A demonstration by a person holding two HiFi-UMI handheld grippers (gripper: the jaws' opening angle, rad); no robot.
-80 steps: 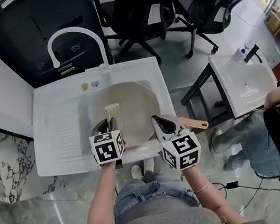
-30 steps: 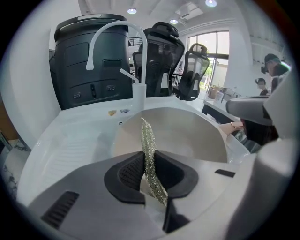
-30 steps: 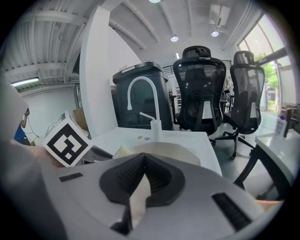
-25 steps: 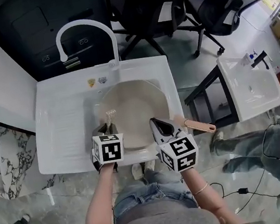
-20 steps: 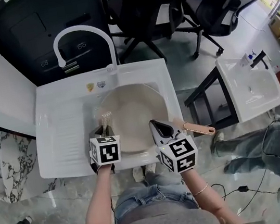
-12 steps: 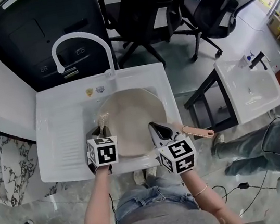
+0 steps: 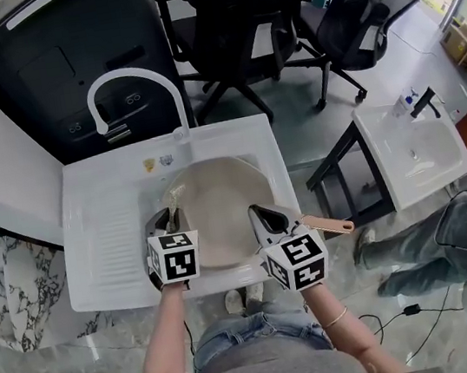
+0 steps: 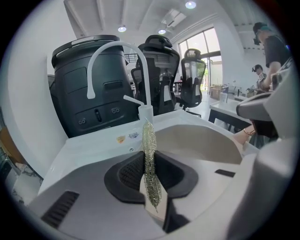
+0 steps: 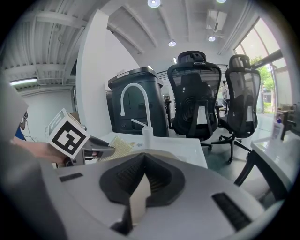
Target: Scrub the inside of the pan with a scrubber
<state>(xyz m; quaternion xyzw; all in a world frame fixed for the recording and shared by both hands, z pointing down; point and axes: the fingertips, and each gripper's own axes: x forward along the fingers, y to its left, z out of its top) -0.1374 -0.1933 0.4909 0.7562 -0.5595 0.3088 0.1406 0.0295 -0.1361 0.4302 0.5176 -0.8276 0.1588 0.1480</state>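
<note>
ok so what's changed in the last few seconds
The left tongs, shut on the gold mesh scrubber, slid left across the beige round pan to its left rim. The right tongs stayed clamped on the pan's tan handle; nothing let go.

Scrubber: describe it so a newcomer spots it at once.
Find the white sink unit with the arched white tap; a round beige pan sits in its basin. At the pan's left edge, the left gripper pinches a thin, glittery gold mesh scrubber, the only sparkly, woven thing there.
</note>
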